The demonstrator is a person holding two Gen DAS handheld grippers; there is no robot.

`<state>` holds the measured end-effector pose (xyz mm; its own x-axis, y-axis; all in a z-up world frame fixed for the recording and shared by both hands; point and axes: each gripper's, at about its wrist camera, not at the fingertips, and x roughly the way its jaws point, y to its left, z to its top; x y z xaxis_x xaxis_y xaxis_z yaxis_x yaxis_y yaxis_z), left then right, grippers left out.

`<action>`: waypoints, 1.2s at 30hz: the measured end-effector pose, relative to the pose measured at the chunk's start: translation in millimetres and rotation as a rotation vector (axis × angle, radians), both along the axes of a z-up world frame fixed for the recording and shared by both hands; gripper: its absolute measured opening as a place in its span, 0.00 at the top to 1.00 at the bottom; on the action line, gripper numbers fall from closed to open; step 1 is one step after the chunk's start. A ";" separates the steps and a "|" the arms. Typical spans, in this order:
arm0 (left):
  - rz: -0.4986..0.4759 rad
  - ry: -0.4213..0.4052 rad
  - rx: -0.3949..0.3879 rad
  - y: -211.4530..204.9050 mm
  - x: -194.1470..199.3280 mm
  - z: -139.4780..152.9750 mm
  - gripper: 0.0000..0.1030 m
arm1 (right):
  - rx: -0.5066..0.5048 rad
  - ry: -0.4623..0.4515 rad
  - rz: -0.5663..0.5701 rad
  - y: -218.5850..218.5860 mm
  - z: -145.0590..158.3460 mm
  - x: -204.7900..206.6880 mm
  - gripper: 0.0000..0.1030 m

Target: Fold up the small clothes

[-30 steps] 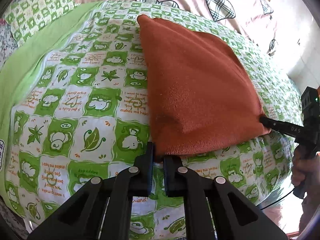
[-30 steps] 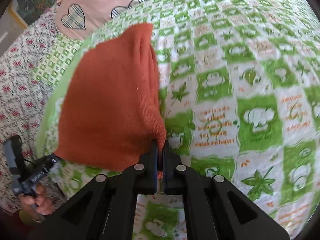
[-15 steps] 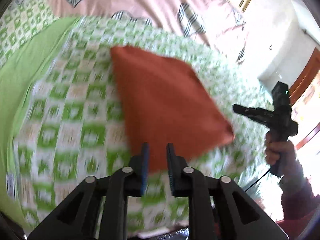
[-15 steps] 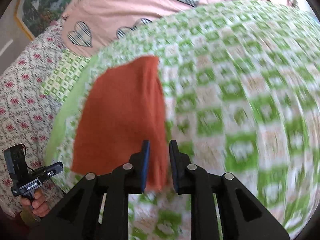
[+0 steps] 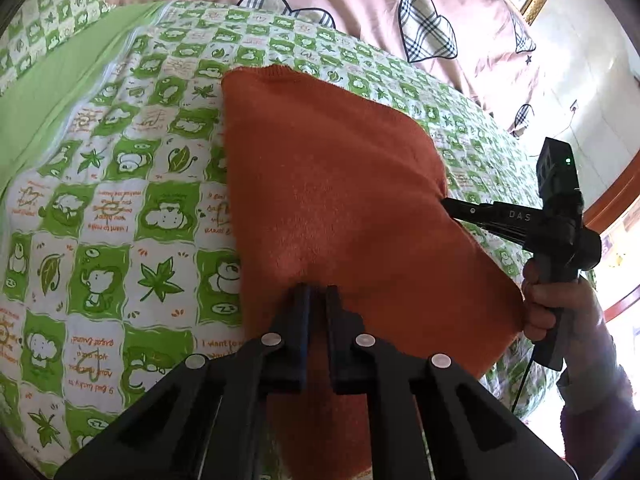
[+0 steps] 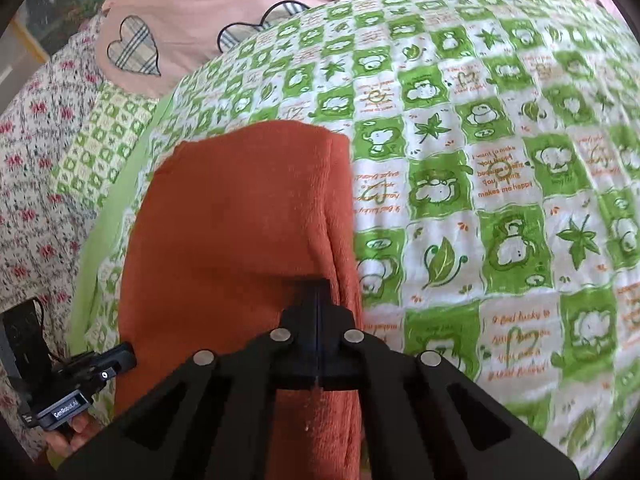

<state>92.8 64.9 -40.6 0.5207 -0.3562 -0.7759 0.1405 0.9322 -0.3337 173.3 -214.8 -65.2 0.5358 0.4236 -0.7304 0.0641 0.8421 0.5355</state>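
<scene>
Between the left fingers: the left gripper (image 5: 316,294) shows a narrow gap with its tips pressed onto the orange garment (image 5: 340,208); whether it pinches any cloth, the view does not settle.
Right gripper (image 6: 316,292): jaws closed flat together, tips resting on the same garment's top layer; no cloth shows between them, so it looks like a pressing or smoothing touch rather than a hold.
Under both tips: the garment lies folded on the bed, layers stacked along its right edge as the right wrist view shows, the near end spilling toward the person.
Beyond the cloth: green checked quilt (image 6: 500,208) spreads ahead and to the sides; pink heart-patterned bedding (image 5: 360,8) lies farthest off.
Likely purpose: both tools sit mid-length on opposite sides, probably to set the line of another fold.
Risk: thick knit may spring back if released early.
</scene>
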 end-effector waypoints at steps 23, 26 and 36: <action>-0.078 -0.013 0.082 -15.6 -73.9 -13.9 0.90 | -0.118 -0.010 0.047 20.4 -3.7 -132.5 1.00; -0.066 -0.011 0.077 -17.0 -74.5 -14.9 0.90 | -0.121 -0.008 0.045 20.6 -2.9 -135.3 1.00; -0.044 0.009 0.129 -19.5 -84.1 -8.3 0.86 | -0.169 0.024 0.040 29.5 7.2 -153.0 1.00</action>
